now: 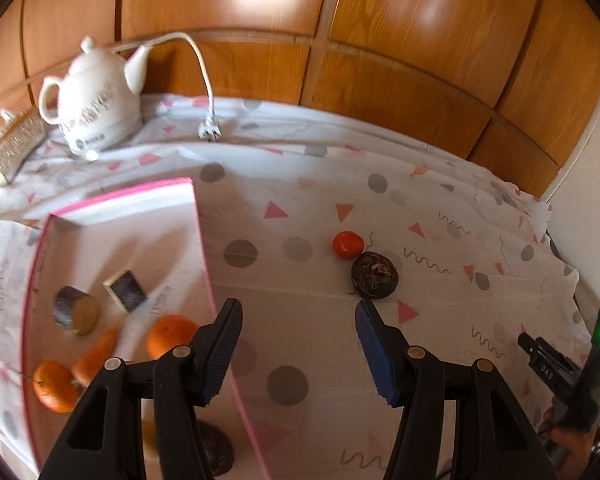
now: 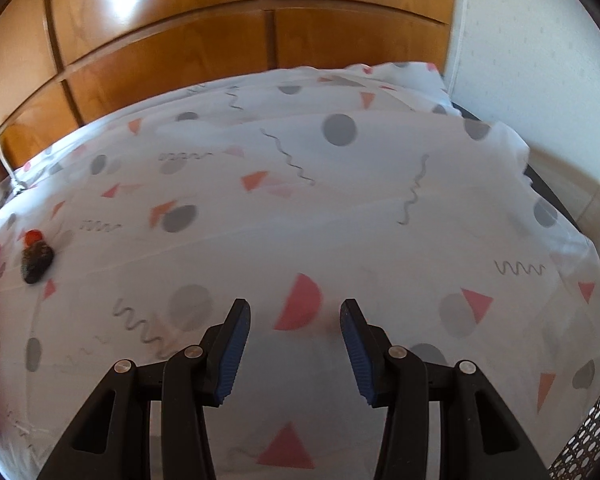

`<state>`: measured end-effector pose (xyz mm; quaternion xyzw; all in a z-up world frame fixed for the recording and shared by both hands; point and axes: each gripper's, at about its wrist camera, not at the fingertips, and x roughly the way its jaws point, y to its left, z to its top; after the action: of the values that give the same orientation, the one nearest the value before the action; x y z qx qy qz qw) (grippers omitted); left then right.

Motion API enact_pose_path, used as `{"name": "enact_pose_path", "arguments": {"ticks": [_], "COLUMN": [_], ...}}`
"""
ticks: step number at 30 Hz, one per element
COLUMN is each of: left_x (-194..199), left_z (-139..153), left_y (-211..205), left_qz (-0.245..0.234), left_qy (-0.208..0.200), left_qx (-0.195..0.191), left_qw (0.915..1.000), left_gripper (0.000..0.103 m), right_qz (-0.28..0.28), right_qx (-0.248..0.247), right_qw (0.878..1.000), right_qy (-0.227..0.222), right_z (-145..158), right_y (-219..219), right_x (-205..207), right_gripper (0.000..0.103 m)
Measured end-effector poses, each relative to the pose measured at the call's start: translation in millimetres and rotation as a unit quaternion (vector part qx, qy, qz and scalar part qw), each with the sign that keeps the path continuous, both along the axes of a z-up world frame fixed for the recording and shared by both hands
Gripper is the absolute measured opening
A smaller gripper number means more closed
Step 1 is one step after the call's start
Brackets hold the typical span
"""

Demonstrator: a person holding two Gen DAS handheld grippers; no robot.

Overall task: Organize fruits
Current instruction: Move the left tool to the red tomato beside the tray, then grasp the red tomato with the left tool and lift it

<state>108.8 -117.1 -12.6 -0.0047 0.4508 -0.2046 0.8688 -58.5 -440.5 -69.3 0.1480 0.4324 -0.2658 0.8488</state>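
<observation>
Left tool (image 1: 298, 308) spread above cloth, right tool (image 2: 295, 308) likewise

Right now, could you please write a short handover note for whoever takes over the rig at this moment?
Left gripper: open, empty, above the cloth by the right wall of the pink-edged box.
Right gripper: open, empty, over bare tablecloth.
In the box: two oranges, a carrot-like piece, a dark cylinder, a dark block, plus a dark round item partly hidden behind the left finger.
Left to do: the small red-orange fruit and the dark round fruit beside it lie on the cloth outside the box; the left gripper is nearer to them.
</observation>
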Motion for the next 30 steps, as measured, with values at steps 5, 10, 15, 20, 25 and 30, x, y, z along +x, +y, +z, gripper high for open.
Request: {"name": "enact_pose_path", "arguments": {"ticks": [5, 10, 15, 20, 25, 30], "left_x": [13, 32, 53, 78, 92, 102], "left_z": [-6, -12, -21, -38, -49, -64], "left_y": [-15, -31, -47, -58, -73, -82], "left_qz": [-0.007, -0.014, -0.020, -0.009, -0.009, -0.007], "left_qy": [0.011, 0.028, 0.053, 0.094, 0.107, 0.117], "left_qx": [-0.006, -0.018, -0.034, -0.054, -0.051, -0.054], "left_qw": [0.9999, 0.9993, 0.9978, 0.9941, 0.9928, 0.9917], "left_gripper": [0.056, 0.050, 0.044, 0.043, 0.043, 0.031], "right_qz": [-0.023, -0.038, -0.041, -0.042, -0.043, -0.045], "right_qx": [-0.018, -0.026, -0.027, -0.029, -0.031, -0.029], "right_qw": [1.000, 0.999, 0.999, 0.999, 0.998, 0.998], "right_qy": [0.003, 0.001, -0.008, -0.017, -0.020, -0.020], "right_z": [-2, -6, -8, -9, -11, -11], "right_y": [-9, -17, -19, -20, -21, -21], "right_x": [-6, -7, -7, -7, -7, -7], "right_gripper": [0.048, 0.054, 0.057, 0.058, 0.060, 0.060]}}
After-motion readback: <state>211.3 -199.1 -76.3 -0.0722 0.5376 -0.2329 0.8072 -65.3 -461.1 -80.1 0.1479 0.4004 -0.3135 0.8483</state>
